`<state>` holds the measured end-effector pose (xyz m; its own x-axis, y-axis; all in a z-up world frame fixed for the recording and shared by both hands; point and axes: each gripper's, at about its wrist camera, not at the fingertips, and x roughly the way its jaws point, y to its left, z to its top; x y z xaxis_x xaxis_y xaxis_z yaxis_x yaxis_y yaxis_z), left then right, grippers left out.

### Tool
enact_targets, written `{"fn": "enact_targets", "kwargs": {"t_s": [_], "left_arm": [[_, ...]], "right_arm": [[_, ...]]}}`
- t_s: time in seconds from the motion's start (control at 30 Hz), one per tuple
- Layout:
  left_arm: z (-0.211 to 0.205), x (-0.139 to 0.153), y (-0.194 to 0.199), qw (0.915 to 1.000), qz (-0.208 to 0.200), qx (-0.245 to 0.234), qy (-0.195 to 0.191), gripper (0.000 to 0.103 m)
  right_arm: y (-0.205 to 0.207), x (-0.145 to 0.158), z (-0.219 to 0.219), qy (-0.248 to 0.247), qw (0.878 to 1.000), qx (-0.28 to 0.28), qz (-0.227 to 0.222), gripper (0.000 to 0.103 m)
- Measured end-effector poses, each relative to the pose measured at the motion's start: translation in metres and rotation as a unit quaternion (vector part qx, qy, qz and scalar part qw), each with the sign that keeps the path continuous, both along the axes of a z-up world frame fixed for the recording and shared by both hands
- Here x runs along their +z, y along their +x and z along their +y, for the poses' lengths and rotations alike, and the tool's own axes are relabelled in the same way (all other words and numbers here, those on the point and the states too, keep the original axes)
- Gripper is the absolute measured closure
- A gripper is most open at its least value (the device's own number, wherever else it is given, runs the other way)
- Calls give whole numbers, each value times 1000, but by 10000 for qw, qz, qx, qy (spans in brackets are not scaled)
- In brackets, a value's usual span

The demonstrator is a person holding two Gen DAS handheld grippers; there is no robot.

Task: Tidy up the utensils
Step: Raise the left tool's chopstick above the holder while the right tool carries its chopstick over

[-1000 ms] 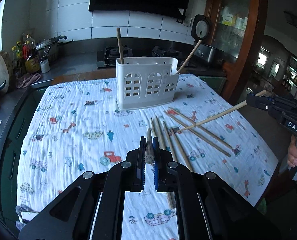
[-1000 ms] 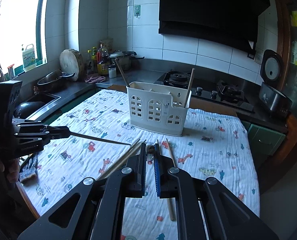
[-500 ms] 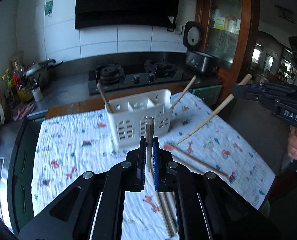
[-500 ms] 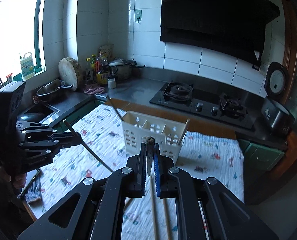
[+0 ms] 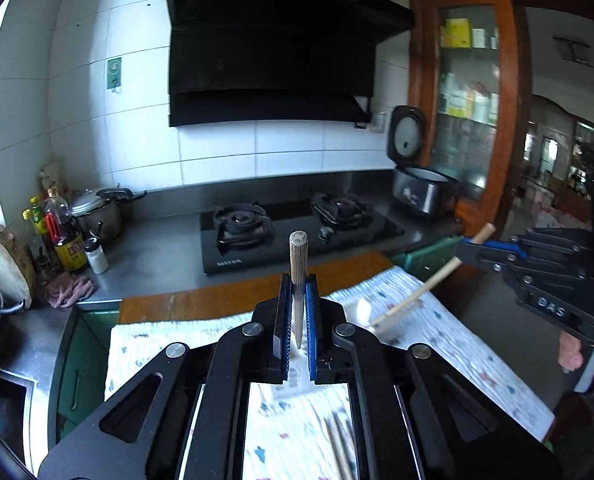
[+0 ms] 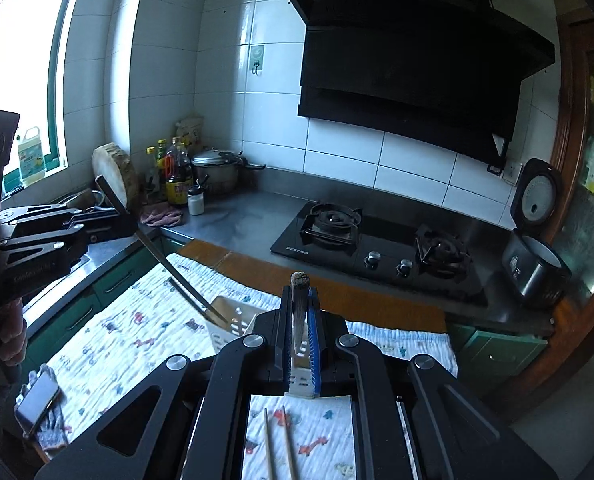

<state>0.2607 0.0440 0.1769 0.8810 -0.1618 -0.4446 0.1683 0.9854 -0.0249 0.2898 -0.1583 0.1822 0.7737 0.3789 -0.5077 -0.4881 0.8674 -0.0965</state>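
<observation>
My left gripper (image 5: 298,312) is shut on a dark wooden chopstick (image 5: 298,268) that stands upright, tip down. In the right wrist view the same gripper (image 6: 127,216) holds it slanting into the left end of the white slotted holder (image 6: 233,326). My right gripper (image 6: 300,320) is shut on a light chopstick (image 6: 299,300). In the left wrist view the right gripper (image 5: 467,250) holds that chopstick (image 5: 425,288) slanting down to the holder's right end (image 5: 361,310). Most of the holder is hidden behind my grippers.
Loose chopsticks (image 6: 279,444) lie on the patterned cloth (image 6: 137,332) below the right gripper; more chopsticks show in the left wrist view (image 5: 339,446). A phone on a glove (image 6: 37,402) lies at the cloth's left edge. The gas stove (image 6: 377,248) and a rice cooker (image 6: 535,268) stand behind.
Both grippers lifted their chopsticks off the cloth, tilted them tip down and brought them to the holder, left chopstick at its left end, right chopstick at its right end.
</observation>
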Motion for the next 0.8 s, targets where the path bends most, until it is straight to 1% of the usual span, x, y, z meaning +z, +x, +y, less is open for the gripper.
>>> {"fn": "enact_targets", "kwargs": {"t_s": [0.13, 0.23, 0.33, 0.53, 0.8], "left_arm": [[8, -11, 26, 9997, 210, 141, -73, 98], [18, -24, 43, 9987, 398, 161, -288, 98], [26, -41, 55, 9972, 590, 196, -413, 98], [38, -68, 69, 9929, 954, 180, -692, 98], [35, -87, 79, 9902, 1188, 139, -725, 98]], "right_arm": [[19, -7, 4, -135, 9999, -96, 48, 96], [32, -16, 5, -145, 9997, -123, 128, 96], [42, -28, 7, -122, 9995, -128, 254, 96], [54, -49, 13, -252, 9986, -120, 451, 96], [68, -71, 14, -315, 9971, -193, 661, 96]]}}
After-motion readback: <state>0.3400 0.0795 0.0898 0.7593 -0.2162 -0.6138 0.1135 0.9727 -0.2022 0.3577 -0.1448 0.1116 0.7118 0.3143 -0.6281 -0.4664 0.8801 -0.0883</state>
